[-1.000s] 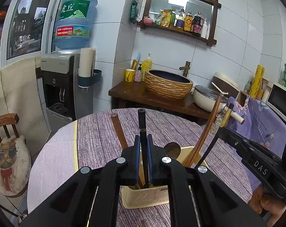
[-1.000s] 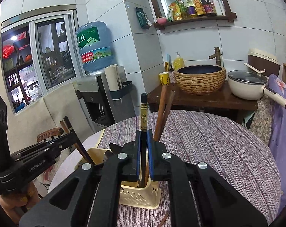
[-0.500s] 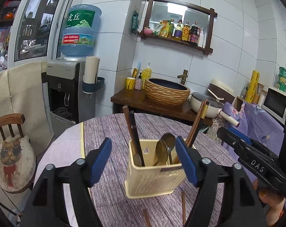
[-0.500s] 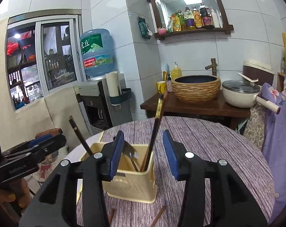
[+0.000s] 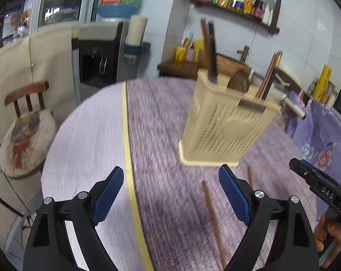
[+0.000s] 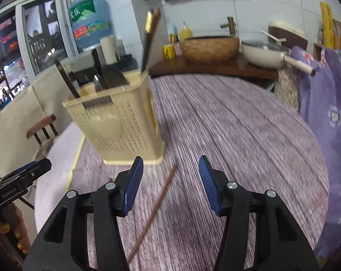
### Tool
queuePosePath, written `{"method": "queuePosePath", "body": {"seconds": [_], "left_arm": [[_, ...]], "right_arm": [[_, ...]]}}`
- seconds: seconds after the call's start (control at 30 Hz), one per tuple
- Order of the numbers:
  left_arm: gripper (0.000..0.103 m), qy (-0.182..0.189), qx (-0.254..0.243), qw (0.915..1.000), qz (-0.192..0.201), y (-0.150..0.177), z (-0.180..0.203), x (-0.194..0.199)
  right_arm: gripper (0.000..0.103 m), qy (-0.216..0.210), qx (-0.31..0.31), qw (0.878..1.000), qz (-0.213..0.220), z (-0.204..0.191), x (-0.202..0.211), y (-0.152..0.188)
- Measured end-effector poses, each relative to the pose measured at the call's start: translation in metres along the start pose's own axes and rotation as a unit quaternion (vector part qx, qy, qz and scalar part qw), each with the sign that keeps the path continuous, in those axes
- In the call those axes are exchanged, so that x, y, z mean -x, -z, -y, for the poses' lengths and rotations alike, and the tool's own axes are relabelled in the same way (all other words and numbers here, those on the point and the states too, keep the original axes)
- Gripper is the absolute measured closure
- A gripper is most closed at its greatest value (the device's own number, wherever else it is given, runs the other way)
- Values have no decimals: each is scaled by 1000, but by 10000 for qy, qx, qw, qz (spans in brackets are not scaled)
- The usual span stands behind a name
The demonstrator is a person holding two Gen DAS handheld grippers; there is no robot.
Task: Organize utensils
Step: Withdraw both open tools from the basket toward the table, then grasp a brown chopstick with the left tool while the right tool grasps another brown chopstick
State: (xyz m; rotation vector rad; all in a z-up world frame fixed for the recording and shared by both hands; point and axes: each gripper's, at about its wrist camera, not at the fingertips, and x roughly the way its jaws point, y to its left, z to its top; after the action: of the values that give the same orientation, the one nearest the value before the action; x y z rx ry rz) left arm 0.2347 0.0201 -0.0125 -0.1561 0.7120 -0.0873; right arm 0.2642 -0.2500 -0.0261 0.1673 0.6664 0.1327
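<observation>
A cream plastic utensil holder (image 5: 224, 126) stands on the purple-clothed round table (image 5: 161, 117), holding chopsticks (image 5: 209, 52), a spoon (image 5: 238, 80) and more chopsticks (image 5: 269, 74). It also shows in the right wrist view (image 6: 118, 124). Two brown chopsticks (image 5: 213, 216) lie loose on the cloth in front of the holder; one shows in the right wrist view (image 6: 154, 212). My left gripper (image 5: 170, 196) is open and empty, low over the table. My right gripper (image 6: 170, 185) is open and empty above the loose chopstick.
A wooden chair with a cat cushion (image 5: 23, 135) stands left of the table. A water dispenser (image 5: 102, 52), a counter with a woven basin (image 6: 211, 49) and a pan (image 6: 265, 54) are behind. Purple floral fabric (image 6: 328, 113) is at the right.
Both grippers opened and let go of the chopsticks, which now stand in the holder. Both grippers then pulled back and dropped low toward the table and the loose chopsticks.
</observation>
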Motion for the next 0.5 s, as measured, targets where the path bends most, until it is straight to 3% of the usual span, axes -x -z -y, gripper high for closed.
{"method": "queuePosePath", "body": {"seconds": [0.2, 0.5], "left_arm": [[24, 69, -115, 9987, -491, 27, 5, -17], [52, 350, -690, 9921, -992, 49, 47, -44]], "right_arm": [[51, 79, -209, 9990, -397, 13, -15, 30], [51, 94, -268, 9981, -556, 15, -20, 39]]}}
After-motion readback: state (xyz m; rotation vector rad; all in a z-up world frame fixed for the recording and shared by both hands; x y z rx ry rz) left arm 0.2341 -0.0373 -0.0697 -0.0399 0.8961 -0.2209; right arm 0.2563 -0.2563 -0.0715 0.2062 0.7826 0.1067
